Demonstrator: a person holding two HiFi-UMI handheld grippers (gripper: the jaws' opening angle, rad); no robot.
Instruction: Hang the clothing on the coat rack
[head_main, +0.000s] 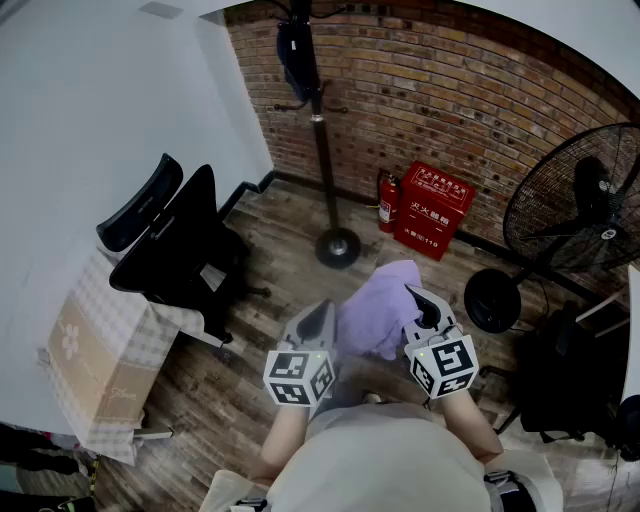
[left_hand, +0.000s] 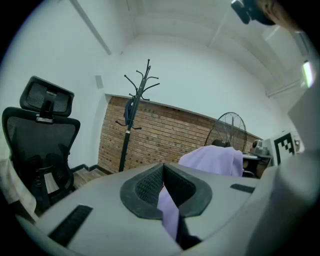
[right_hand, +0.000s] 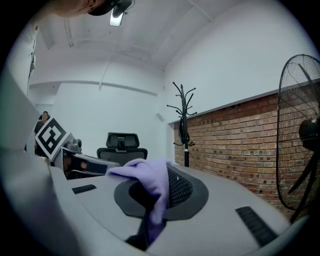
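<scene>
A soft lilac garment (head_main: 378, 308) hangs slack between the two grippers, near the person and well short of the rack (head_main: 324, 150), which stands far off against the rough red brick wall (head_main: 470, 80). The left gripper (head_main: 318, 316) has its ribbed black pads (left_hand: 150, 186) pressed together on a thin flat fold of the garment. The right gripper (head_main: 428, 304) pinches a thicker bunch of it, which puffs up over one pad (right_hand: 181, 188). The rack is a thin dark pole on a round disc base, with curved hooks at the top. Something dark (head_main: 293, 52) hangs from it, perhaps a bag. To the right of the base, a red extinguisher (head_main: 388, 202) stands just beside a red box (head_main: 433, 210) with white print. The box is shut, so its contents cannot be seen. At far right is a black fan (head_main: 580, 200) with a round wire cage and a disc foot. At left, a black mesh chair (head_main: 180, 245) sits by a table under a checked cloth (head_main: 140, 330). The floor (head_main: 230, 400) is of worn wood planks.
</scene>
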